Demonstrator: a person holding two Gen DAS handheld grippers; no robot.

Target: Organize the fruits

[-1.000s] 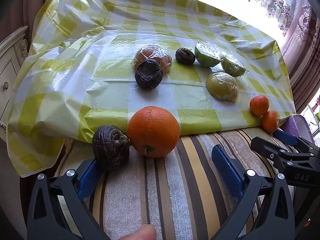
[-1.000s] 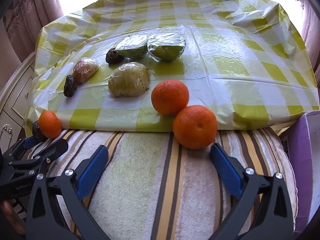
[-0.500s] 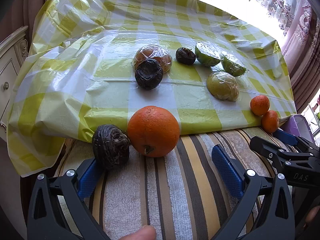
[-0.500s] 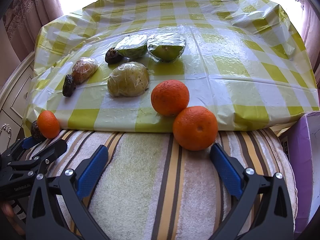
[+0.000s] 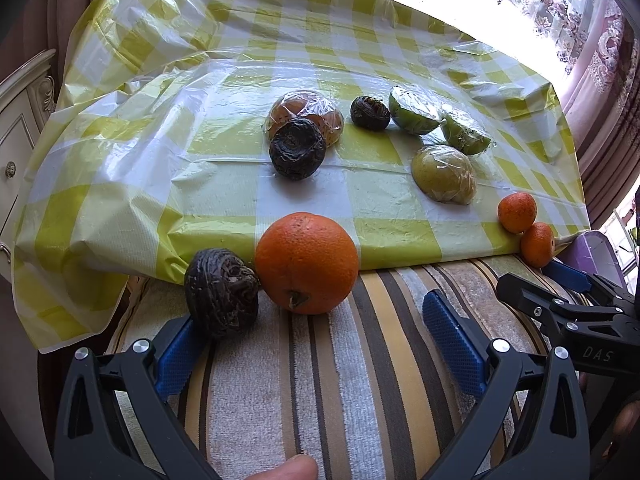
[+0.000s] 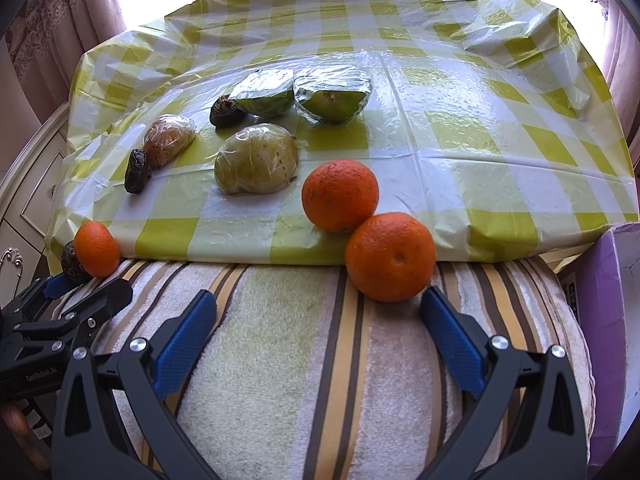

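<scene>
At the far left a white cabinet [image 5: 20, 128] stands beside the checked tablecloth [image 5: 120, 152]. The left gripper [image 5: 316, 344] hovers over the striped towel [image 5: 340, 380], fingers spread, a dark wrinkled fruit [image 5: 222, 294] touching its left pad and leaning on an orange [image 5: 307, 263]. Further back lie wrapped fruits [image 6: 256, 159]. To the right, the right gripper [image 6: 316, 334] gapes wide too, an orange at the cloth's edge [image 6: 390, 256] just before its right finger, a purple box [image 6: 612, 320] alongside.
</scene>
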